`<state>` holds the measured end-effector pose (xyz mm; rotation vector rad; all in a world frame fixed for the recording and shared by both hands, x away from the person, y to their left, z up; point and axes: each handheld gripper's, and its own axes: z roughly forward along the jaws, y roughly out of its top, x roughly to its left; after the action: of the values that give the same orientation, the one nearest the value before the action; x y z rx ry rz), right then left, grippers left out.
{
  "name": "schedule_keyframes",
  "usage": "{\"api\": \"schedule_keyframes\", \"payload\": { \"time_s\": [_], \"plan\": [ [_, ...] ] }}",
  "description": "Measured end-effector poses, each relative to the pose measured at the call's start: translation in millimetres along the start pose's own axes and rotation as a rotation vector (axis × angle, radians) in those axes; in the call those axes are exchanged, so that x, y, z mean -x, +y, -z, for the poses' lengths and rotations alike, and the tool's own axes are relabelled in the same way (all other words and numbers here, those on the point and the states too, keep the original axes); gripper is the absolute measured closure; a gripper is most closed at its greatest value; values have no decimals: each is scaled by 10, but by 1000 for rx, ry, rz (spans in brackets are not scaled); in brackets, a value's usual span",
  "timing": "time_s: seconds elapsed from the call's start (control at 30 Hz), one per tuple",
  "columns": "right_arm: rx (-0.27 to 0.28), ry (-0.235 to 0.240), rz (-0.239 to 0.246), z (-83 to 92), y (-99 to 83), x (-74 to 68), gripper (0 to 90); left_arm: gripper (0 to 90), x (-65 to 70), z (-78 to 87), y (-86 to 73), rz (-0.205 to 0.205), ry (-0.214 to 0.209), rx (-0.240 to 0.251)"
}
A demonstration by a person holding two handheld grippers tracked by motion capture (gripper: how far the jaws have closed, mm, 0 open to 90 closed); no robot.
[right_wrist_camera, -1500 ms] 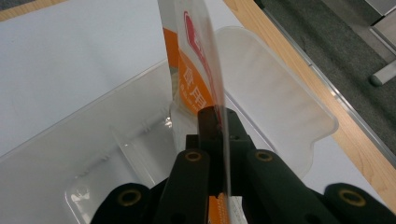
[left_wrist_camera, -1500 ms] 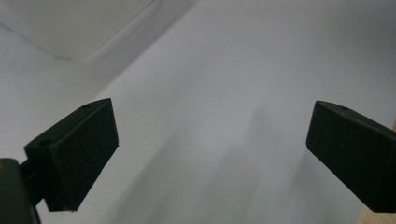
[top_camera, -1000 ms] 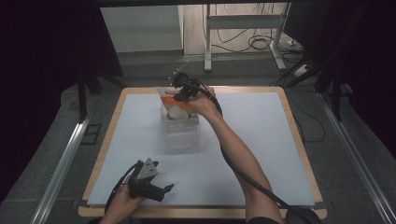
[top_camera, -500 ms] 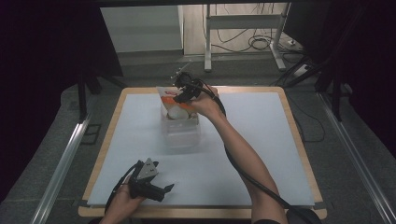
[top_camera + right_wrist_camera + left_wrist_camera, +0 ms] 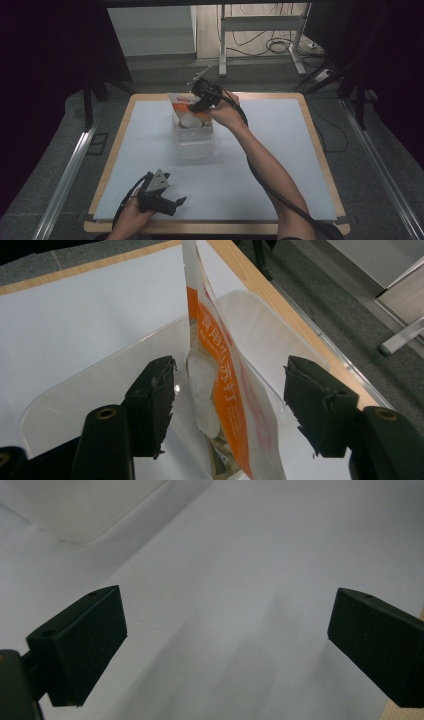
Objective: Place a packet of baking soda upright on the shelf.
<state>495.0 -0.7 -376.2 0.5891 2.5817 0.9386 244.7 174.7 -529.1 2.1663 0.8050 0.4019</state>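
Upright, an orange-and-white printed pouch (image 5: 220, 390) stands inside a clear plastic bin (image 5: 195, 142); the right tool (image 5: 230, 400), jaws just opening, straddles it without touching.

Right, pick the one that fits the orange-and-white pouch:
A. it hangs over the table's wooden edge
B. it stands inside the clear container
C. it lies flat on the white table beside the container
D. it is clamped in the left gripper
B: the pouch stands upright inside the clear container, between the open fingers of the right gripper, which touch neither side of it.
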Motion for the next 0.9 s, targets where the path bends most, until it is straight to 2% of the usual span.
{"api": "schedule_keyframes", "payload": {
  "time_s": [0.3,0.63,0.9],
  "plan": [
    [14,14,-10,69,-81,5,293,25,-1,-3,-2,0,1,-1],
    [31,34,-28,139,-190,10,164,25,5,-6,-1,-4,1,-2],
    [34,44,-29,217,-278,8,120,26,7,-6,0,-4,2,1]
  ]
}}
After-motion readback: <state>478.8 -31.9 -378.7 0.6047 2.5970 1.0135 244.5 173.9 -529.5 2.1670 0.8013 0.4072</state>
